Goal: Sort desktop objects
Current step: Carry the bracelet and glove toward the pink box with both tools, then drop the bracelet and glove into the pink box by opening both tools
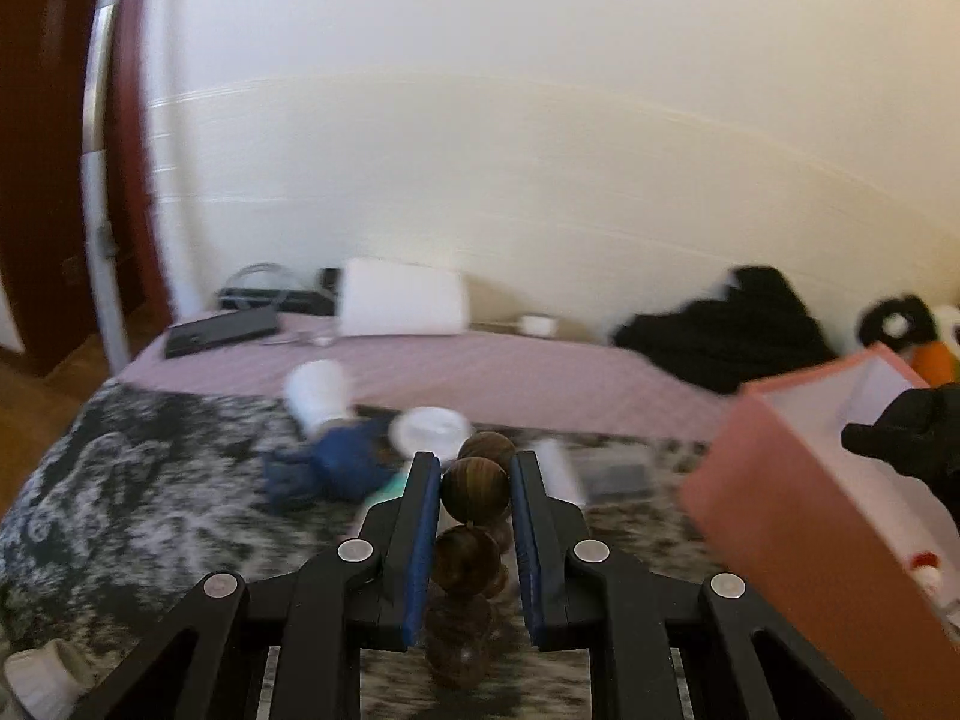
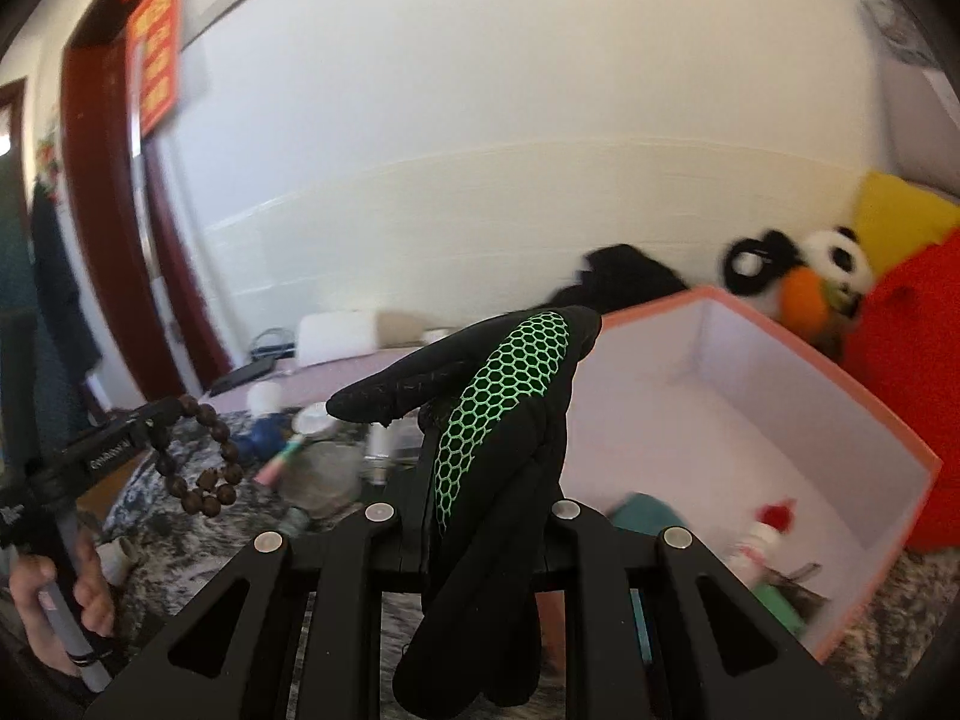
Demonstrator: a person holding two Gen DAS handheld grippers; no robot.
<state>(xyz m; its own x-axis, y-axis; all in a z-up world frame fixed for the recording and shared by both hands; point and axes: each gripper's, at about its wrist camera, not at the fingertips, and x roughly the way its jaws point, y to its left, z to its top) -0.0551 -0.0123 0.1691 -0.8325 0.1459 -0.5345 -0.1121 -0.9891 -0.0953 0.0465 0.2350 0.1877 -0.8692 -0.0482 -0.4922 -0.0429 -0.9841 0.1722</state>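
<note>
A: Beads may slip. Left gripper (image 1: 474, 480) is clamped on only one bead of the wooden bracelet (image 1: 474, 489), and the rest hangs free below.

B: And the right gripper (image 2: 489, 480)?

A: It pinches the black glove (image 2: 510, 438), which droops and could catch on the near wall of the pink box (image 2: 840, 396) at two o'clock.

B: Anything in the way?

A: White cups (image 1: 318, 393) and blue cloth (image 1: 336, 468) lie on the patterned cover at eleven o'clock; plush toys (image 2: 810, 282) sit behind the box.
</note>
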